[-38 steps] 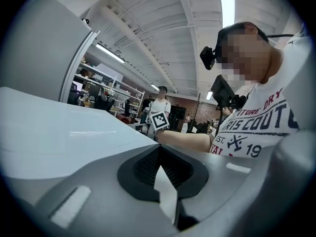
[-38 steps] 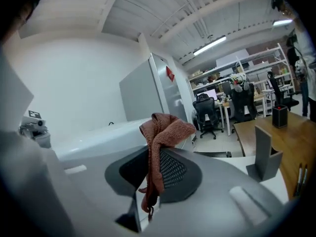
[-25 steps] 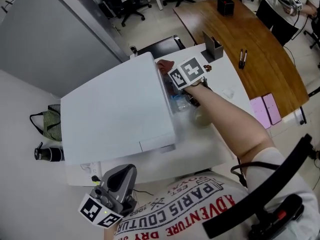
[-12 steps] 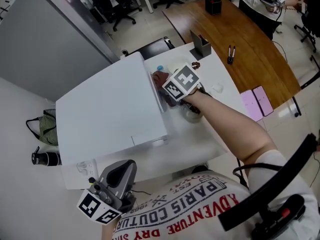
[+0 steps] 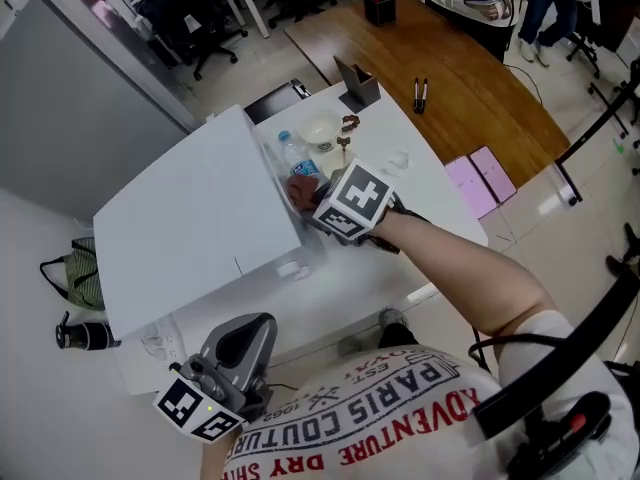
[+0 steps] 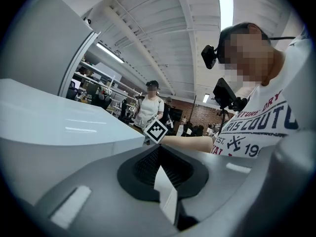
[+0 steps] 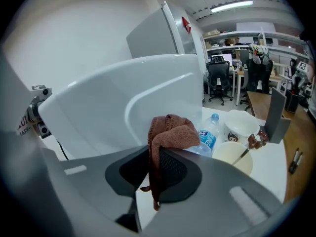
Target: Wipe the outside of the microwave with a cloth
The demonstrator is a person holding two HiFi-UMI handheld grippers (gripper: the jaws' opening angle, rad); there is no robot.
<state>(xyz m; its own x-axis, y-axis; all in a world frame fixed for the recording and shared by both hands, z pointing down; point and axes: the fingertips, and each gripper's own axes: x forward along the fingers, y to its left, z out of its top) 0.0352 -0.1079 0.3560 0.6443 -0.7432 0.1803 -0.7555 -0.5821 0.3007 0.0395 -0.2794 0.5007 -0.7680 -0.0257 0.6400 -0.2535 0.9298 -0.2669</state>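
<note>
Beside microwave (image 5: 190, 228), cloth (image 7: 170, 132) lengthwise in right tongs (image 7: 155, 172)

One white microwave (image 5: 190, 228). One brown cloth (image 7: 173, 132). Two grippers: left gripper (image 6: 163, 179), right gripper (image 7: 154, 181). One water bottle (image 5: 297, 156). Two bowls in the right gripper view: white bowl (image 7: 240, 125), cream bowl (image 7: 232, 158). One spoon (image 7: 252, 144). Two pens (image 5: 420, 93). Two pink pads (image 5: 478, 178). One black pen pot (image 5: 378, 8). Two worktops: white worktop (image 5: 425, 193), wooden worktop (image 5: 480, 78). One green bag (image 5: 65, 278) and one dark flask (image 5: 85, 335) on the floor.
</note>
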